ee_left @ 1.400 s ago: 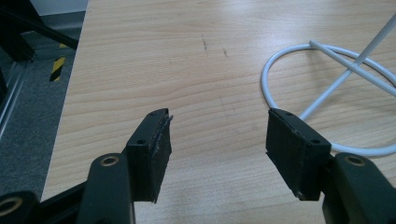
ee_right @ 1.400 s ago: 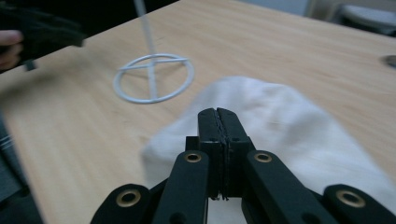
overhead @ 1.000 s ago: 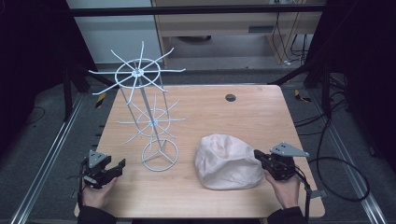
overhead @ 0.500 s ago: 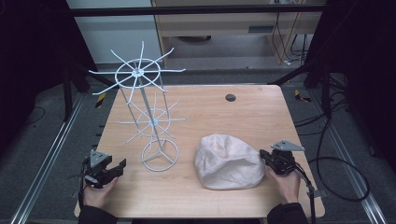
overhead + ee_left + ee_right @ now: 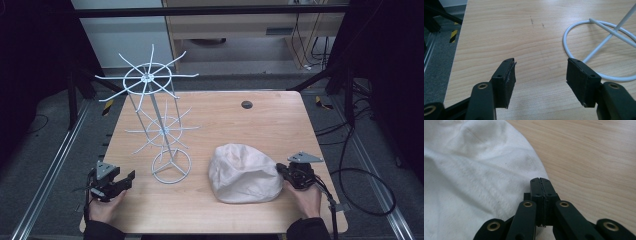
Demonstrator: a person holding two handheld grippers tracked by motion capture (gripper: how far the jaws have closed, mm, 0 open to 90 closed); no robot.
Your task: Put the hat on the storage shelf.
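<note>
the white cloth (image 5: 244, 172) lies bunched on the near right part of the table (image 5: 270, 120), just right of the wire rack (image 5: 159, 125). the right gripper (image 5: 540, 180) sits at the cloth's right edge, jaws clenched flat together with nothing visibly pinched, tips on the table just beside the hem. the cloth lies to this gripper's left, so this is the nearer hand. the left gripper (image 5: 540, 72) rests released, jaws wide, well apart from the cloth, with the rack's base ring (image 5: 596, 47) between.
</note>
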